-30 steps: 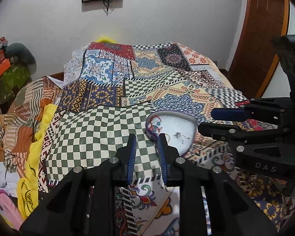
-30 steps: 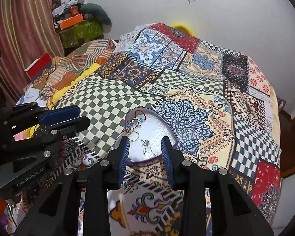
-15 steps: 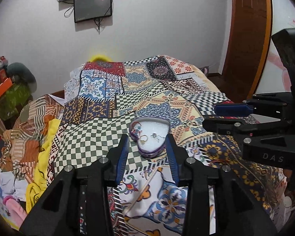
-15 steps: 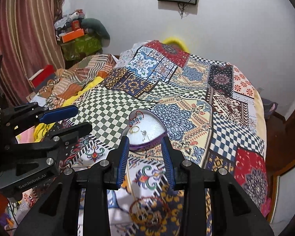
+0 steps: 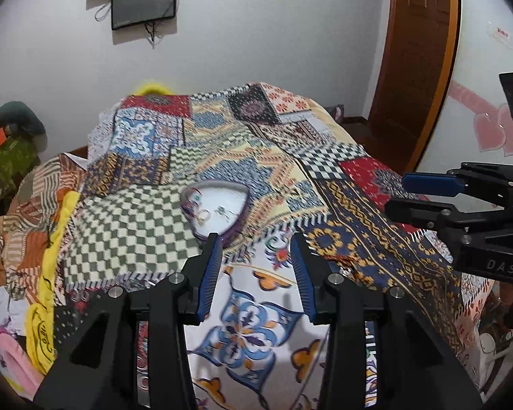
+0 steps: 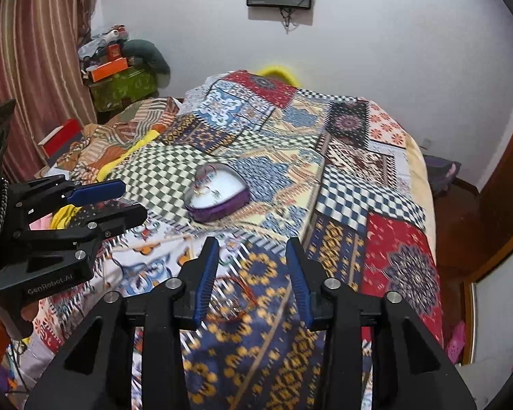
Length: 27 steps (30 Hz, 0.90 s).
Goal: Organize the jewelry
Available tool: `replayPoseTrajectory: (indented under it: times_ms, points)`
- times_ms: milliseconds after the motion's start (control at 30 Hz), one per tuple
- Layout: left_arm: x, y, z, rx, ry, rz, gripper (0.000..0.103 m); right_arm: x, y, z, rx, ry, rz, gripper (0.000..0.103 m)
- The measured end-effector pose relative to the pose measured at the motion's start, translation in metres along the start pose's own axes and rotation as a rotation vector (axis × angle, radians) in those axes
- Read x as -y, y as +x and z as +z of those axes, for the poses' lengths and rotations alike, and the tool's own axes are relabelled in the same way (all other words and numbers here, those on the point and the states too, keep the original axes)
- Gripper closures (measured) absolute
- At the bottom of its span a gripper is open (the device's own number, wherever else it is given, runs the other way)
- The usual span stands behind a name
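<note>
1. A heart-shaped jewelry box (image 5: 219,208) holding rings and chains sits mid-bed on the patchwork bedspread (image 5: 249,150).
2. The left gripper (image 5: 254,256) and right gripper (image 6: 251,259) hover near the foot edge, jaws wide apart, gripping nothing.

A heart-shaped jewelry box (image 5: 219,205) with a purple wall and a white lining sits open and flat on the patchwork bed (image 5: 147,218), about midway across it and closer to the foot edge than to the head, where the green-and-white checkered patch meets the blue medallion patch. Inside, small pieces are scattered on the lining: a gold ring (image 5: 203,216), a small silver piece (image 5: 223,210), and a tangle of red cord and beads (image 5: 192,198) against the wall on the checkered side. More jewelry (image 6: 237,302), a blurred thin reddish loop among small pale pieces, lies loose on the navy-and-gold patch near the bed's foot edge, well apart from the box.
</note>
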State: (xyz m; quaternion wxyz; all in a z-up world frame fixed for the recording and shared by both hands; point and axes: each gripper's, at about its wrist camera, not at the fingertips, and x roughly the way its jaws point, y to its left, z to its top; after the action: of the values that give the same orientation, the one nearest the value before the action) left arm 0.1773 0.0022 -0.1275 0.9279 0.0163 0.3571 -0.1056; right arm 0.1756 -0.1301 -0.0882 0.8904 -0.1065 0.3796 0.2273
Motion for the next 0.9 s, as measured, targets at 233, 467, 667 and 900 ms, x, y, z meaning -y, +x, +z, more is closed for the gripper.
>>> replayPoseTrajectory:
  times_ms: [233,467,667,900]
  points:
    - [0.020,0.021,-0.018,-0.072,0.015,-0.043,0.062,0.013,0.002,-0.028,-0.039,0.016,-0.030,0.065]
    - [0.034,0.041,-0.030,-0.131,0.019,-0.100,0.063,0.025,0.009,-0.048,-0.087,0.070,-0.010,0.065]
    - [0.037,0.056,-0.035,-0.168,-0.001,-0.154,0.087,0.033,0.012,-0.058,-0.109,0.108,0.004,0.065]
    - [0.043,0.065,-0.038,-0.192,0.003,-0.194,0.094,0.037,0.019,-0.062,-0.130,0.128,0.019,0.065]
